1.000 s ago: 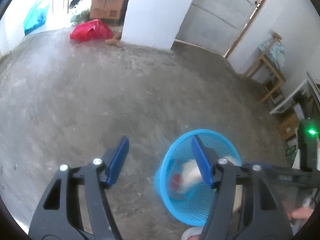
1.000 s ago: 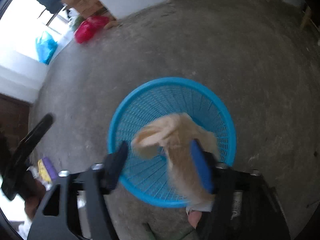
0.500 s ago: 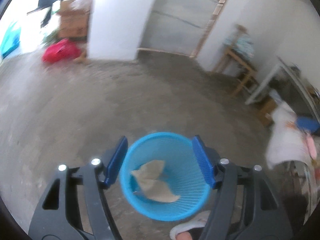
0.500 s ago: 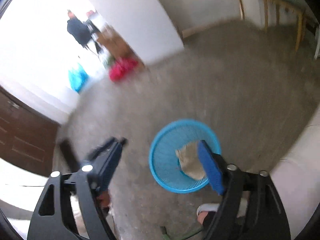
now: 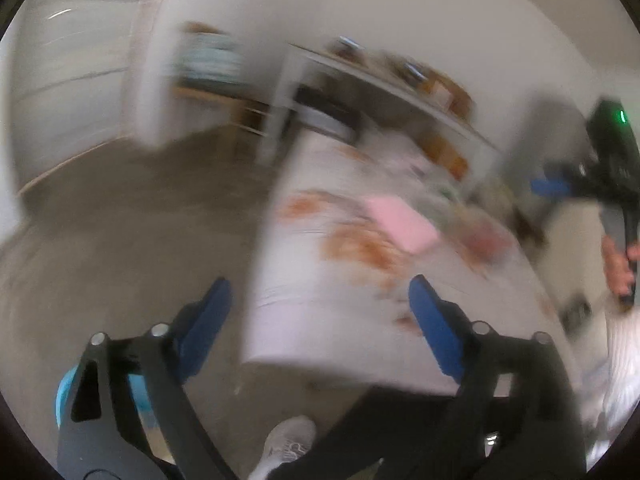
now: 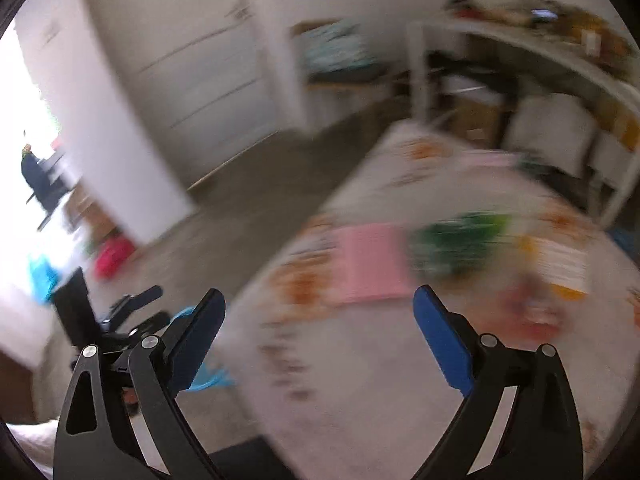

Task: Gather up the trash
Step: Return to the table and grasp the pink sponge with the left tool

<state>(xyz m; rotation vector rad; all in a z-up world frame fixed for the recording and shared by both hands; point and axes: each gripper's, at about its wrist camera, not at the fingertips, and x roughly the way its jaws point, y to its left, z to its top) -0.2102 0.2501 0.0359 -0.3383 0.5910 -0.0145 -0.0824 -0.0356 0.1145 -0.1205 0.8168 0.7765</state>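
Table [image 6: 360, 360] with pink sheet [image 6: 370, 264], concrete floor [image 5: 120, 240], both tools just widened, empty.

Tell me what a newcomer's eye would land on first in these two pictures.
The pink sheet stands out first, lying on the white table with orange blotches, just ahead of the right gripper, whose blue jaws stand wide with nothing between them. Right of it sits a blurred green heap. In the left view, the left gripper is equally open and empty over the table's near corner.
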